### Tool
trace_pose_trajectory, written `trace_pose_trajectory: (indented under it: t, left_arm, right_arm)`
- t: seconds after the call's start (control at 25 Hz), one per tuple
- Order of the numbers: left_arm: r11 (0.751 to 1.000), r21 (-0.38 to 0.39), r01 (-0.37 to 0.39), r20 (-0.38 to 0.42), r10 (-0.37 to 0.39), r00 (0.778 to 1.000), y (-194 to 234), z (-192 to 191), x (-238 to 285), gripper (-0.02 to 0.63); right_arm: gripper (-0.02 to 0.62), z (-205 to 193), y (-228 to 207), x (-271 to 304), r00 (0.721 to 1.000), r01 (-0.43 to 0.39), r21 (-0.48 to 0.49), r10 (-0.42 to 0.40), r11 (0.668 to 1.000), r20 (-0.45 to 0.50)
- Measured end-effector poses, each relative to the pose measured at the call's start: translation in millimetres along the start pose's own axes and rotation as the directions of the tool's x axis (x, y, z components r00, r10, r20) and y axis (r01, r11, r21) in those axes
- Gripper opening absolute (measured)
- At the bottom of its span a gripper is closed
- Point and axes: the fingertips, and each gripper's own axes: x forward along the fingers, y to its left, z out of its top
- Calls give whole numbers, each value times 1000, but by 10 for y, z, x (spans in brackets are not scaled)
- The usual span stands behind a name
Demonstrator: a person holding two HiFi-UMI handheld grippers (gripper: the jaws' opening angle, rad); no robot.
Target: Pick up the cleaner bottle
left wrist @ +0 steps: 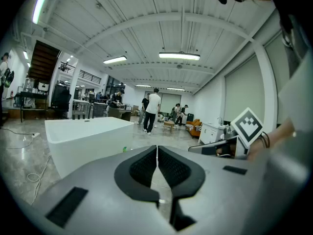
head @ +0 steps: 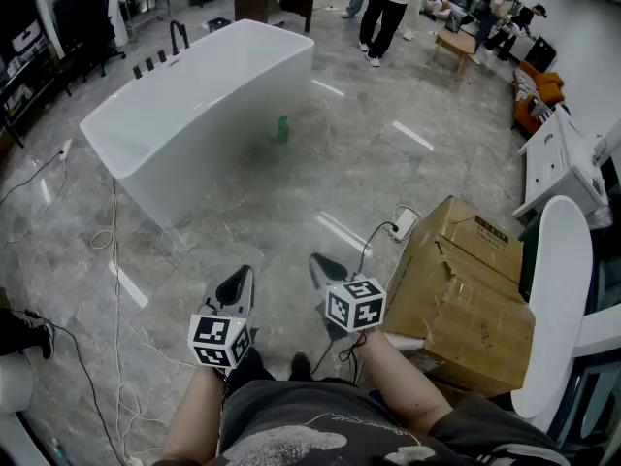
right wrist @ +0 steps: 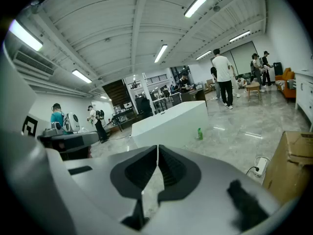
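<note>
Both claws have their jaws pressed together with nothing between them. The left claw [head: 237,278] [left wrist: 157,149] is held low in front of the person, its pads meeting along a thin seam, and its marker cube [head: 219,342] faces up. The right claw [head: 324,266] [right wrist: 157,149] sits just beside it, closed the same way and empty. Both point out over the grey floor [head: 291,212], tilted slightly down.

At the far left of the head view, a black shoe [head: 21,334] rests on the floor, and thin cables [head: 109,246] trail past it. Beyond them stands a long white tub [head: 194,95] [left wrist: 83,136] [right wrist: 171,124]. The green bottle [head: 282,129] [left wrist: 124,150] [right wrist: 199,133] stands upright on the floor just beside the tub's side wall; whether it touches the wall I cannot tell. It is well apart from both claws, straight ahead of them.

Further right, a plug block [head: 403,224] [right wrist: 260,166] lies on the floor, with its cord running back toward the right claw. A dented cardboard box [head: 466,289] [right wrist: 293,175] sits next to it, near the person's right arm. People [head: 388,8] stand at the far end of the hall.
</note>
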Motion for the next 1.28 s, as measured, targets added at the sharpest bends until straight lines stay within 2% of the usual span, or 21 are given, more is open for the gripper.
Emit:
trace_pose_trajectory:
  t: [0.44, 0.72, 0.92, 1.08, 1.28]
  left_arm:
    - [1000, -4, 8, 1, -8, 1000, 29, -4, -64, 18]
    - [1000, 10, 19, -18, -19, 1000, -27, 26, -61, 18]
    - [1000, -23, 12, -14, -12, 1000, -72, 0, -25, 18]
    - [1000, -24, -4, -21, 4, 1000, -21, -13, 48, 18]
    - [1000, 2, 30, -39, -30, 999, 24, -5, 274, 18]
  right_arm:
    - [31, -49, 118, 29, 1000, -6, 3, 6, 1000, -7]
    - [31, -39, 127, -40, 1000, -11, 31, 11, 999, 21]
    - [31, -36, -23, -171, 995, -42, 186, 25, 982, 92]
    - [31, -120, -145, -161, 998, -10, 164, -1, 986, 64]
    - [31, -120, -297, -68, 998, 24, 174, -33, 984, 51]
